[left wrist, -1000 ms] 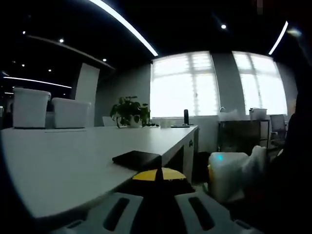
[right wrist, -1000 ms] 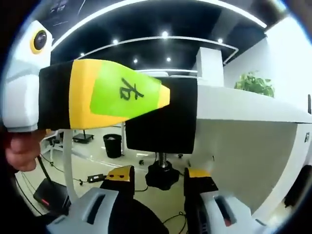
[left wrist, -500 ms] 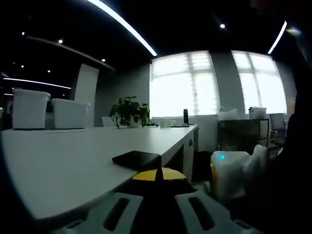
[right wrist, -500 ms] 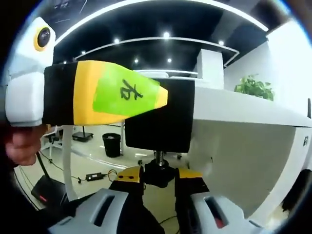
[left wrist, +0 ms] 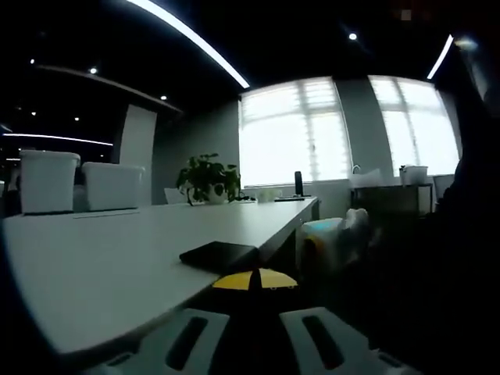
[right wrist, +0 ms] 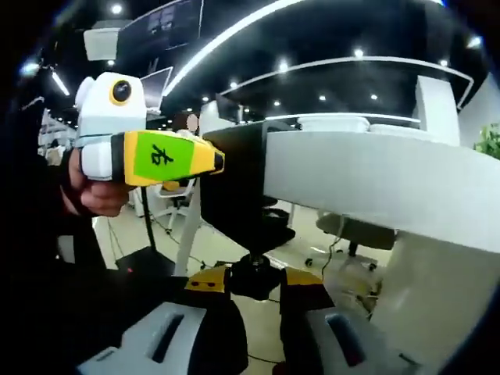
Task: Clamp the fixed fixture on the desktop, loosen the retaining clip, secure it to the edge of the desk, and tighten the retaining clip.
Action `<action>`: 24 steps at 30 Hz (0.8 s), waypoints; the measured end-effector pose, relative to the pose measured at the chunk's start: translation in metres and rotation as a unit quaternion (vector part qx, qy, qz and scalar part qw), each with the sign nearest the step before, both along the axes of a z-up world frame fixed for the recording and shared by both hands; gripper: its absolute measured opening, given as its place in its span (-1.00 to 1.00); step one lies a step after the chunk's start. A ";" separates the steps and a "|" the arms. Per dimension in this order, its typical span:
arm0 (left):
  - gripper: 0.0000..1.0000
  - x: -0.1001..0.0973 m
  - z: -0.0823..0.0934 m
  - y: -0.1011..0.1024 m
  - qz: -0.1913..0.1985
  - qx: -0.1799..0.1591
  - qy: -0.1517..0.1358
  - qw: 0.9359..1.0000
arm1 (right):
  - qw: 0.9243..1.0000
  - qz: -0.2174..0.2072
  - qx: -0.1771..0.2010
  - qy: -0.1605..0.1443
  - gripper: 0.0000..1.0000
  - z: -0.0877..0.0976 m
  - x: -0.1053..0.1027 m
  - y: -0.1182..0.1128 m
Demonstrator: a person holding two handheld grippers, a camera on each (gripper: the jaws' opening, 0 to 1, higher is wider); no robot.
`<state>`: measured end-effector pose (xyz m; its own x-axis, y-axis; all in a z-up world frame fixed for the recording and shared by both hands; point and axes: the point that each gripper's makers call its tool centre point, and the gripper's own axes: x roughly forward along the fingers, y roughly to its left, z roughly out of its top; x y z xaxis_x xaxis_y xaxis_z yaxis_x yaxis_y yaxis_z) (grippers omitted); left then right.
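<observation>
Under the bench (right wrist: 375, 176) edge, right claw (right wrist: 256, 283) now clamped on fixture knob (right wrist: 255, 269), apart a second ago; tightening likely underway. Left claw (left wrist: 254, 283) closed on fixture (left wrist: 220, 255), steadying.

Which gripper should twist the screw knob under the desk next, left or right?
Right. The right gripper has its jaws around the black knob under the desk edge, ready to turn. The left gripper is busy holding the black fixture in place.

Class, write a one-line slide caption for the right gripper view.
Right gripper shut on the clamp's black screw knob under the white desk edge, while the left gripper holds the black fixture.
</observation>
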<state>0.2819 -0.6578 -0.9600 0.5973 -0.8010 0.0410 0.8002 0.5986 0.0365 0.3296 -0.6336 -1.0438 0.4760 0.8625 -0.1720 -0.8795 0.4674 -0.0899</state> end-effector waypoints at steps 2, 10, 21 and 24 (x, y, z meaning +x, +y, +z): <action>-0.99 0.000 0.000 0.000 0.000 0.001 -0.001 1.000 | 1.000 0.028 -0.002 0.001 -0.59 -0.001 0.003 0.001; -0.98 0.000 0.000 -0.002 0.001 0.004 -0.003 1.000 | 0.998 0.067 -0.006 -0.007 -0.57 -0.005 -0.003 0.004; -0.98 0.000 0.001 -0.002 -0.002 -0.003 0.003 1.000 | 0.991 -0.123 0.034 0.039 -0.35 -0.010 0.007 -0.012; -0.98 0.000 0.001 -0.002 0.000 -0.001 0.004 1.000 | 0.978 -0.191 0.064 0.053 -0.27 -0.008 -0.004 -0.015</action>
